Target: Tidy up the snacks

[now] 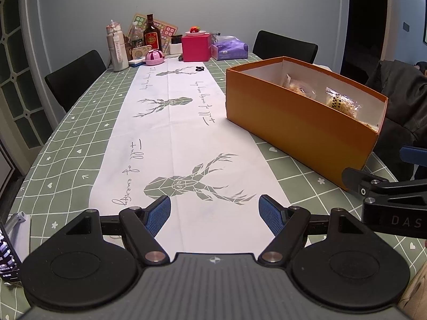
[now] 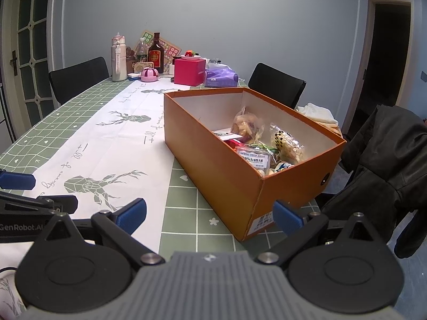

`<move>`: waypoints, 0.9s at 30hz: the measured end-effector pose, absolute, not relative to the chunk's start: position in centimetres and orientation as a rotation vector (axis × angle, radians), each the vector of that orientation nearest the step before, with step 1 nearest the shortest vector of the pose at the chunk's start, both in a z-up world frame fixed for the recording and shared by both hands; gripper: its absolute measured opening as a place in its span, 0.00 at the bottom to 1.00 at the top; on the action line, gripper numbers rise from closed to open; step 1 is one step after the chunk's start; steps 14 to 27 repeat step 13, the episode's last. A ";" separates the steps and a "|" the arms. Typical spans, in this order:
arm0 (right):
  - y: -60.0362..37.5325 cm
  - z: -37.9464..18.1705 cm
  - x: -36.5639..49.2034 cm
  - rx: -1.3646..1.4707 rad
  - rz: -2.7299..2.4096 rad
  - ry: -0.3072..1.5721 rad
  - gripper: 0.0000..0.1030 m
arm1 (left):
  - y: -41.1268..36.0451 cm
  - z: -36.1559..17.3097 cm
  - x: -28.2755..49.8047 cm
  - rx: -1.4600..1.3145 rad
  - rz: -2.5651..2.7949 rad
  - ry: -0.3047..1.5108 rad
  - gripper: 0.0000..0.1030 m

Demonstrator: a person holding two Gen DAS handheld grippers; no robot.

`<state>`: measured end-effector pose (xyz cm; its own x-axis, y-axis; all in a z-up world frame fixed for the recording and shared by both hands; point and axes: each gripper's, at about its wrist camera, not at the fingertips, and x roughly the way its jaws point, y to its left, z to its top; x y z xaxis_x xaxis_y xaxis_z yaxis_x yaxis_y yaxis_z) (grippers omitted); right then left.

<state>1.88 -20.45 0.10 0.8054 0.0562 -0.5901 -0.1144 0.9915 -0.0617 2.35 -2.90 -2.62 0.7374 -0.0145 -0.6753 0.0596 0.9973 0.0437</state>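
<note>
left gripper (image 1: 214, 213): jaws apart, nothing between, over the white runner (image 1: 181, 138)
right gripper (image 2: 210, 217): jaws apart, empty, near corner of box just ahead
box (image 2: 213, 165): orange, open top, on the green table (image 2: 186, 229), beside runner
snacks (image 2: 263, 144): several bagged packs inside box, piled at its near end
far end: bottles (image 2: 155, 53), pink box (image 2: 188, 76)

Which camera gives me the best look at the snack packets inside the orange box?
The right wrist view. It looks down into the orange box, showing the snack packets piled at its near end, one label readable. The left wrist view sees the box from lower, so its near wall hides all but two packet tops.
</note>
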 end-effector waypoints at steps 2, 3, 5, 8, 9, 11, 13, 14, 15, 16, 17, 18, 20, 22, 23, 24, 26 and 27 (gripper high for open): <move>-20.4 0.0 1.9 -0.098 0.093 0.630 0.96 | -2.9 -2.6 2.3 0.067 -0.040 0.739 0.86; -20.4 -0.1 1.9 -0.099 0.095 0.631 0.96 | -3.0 -2.6 2.3 0.068 -0.041 0.740 0.86; -20.3 -0.1 1.9 -0.100 0.097 0.631 0.96 | -3.0 -2.6 2.3 0.070 -0.042 0.740 0.86; -20.3 -0.1 1.9 -0.101 0.098 0.631 0.96 | -3.0 -2.6 2.3 0.061 -0.045 0.744 0.86; -20.3 -0.1 1.9 -0.100 0.097 0.631 0.96 | -3.0 -2.6 2.3 0.059 -0.045 0.744 0.86; -20.4 -0.3 1.9 -0.100 0.096 0.635 0.96 | -3.0 -2.6 2.3 0.061 -0.041 0.743 0.86; -20.4 -0.4 1.9 -0.099 0.095 0.639 0.96 | -3.0 -2.5 2.3 0.059 -0.042 0.744 0.86; -20.4 -0.4 1.9 -0.099 0.095 0.639 0.96 | -3.0 -2.5 2.3 0.059 -0.042 0.744 0.86; -20.4 -0.4 1.9 -0.099 0.095 0.639 0.96 | -3.0 -2.5 2.3 0.059 -0.042 0.744 0.86; -20.4 -0.4 1.9 -0.099 0.095 0.639 0.96 | -3.0 -2.5 2.3 0.059 -0.042 0.744 0.86; -20.4 -0.4 1.9 -0.099 0.095 0.639 0.96 | -3.0 -2.5 2.3 0.059 -0.042 0.744 0.86; -20.4 -0.4 1.9 -0.099 0.095 0.639 0.96 | -3.0 -2.5 2.3 0.059 -0.042 0.744 0.86; -20.4 -0.4 1.9 -0.099 0.095 0.639 0.96 | -3.0 -2.5 2.3 0.059 -0.042 0.744 0.86; -20.4 -0.4 1.9 -0.099 0.095 0.639 0.96 | -3.0 -2.5 2.3 0.059 -0.042 0.744 0.86; -20.4 -0.4 1.9 -0.099 0.095 0.639 0.96 | -3.0 -2.5 2.3 0.059 -0.042 0.744 0.86; -20.4 -0.4 1.9 -0.099 0.095 0.639 0.96 | -3.0 -2.5 2.3 0.059 -0.042 0.744 0.86; -20.4 -0.4 1.9 -0.099 0.095 0.639 0.96 | -3.0 -2.5 2.3 0.059 -0.042 0.744 0.86; -20.4 -0.4 1.9 -0.099 0.095 0.639 0.96 | -3.0 -2.5 2.3 0.059 -0.042 0.744 0.86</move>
